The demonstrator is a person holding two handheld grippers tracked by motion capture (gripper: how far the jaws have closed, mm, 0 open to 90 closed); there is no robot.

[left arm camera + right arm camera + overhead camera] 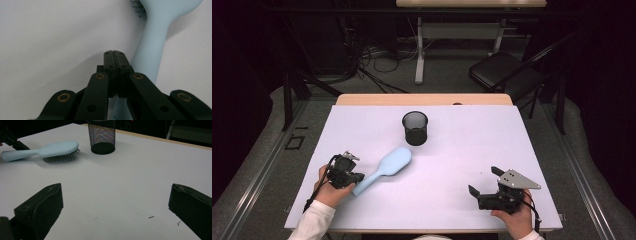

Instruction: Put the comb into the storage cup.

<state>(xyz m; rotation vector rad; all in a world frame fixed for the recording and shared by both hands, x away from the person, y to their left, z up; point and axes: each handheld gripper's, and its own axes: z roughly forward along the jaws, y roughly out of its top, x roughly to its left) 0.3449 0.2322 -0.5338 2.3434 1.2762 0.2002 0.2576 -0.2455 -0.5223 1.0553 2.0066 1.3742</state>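
Looking past a white tabletop (472,150) into a dim workroom.
Showing a bare wooden edge (422,99) along the far side of that top, and standing on a grey floor (452,75). Keeping a black folding chair (499,70) beyond the far right corner. Setting a second table (419,50) further back, pale top over a white leg. Trailing dark cables (382,57) in a tangle left of that leg. Running a metal rail (257,170) along the floor at the left, a black square mark (294,142) just beside it.
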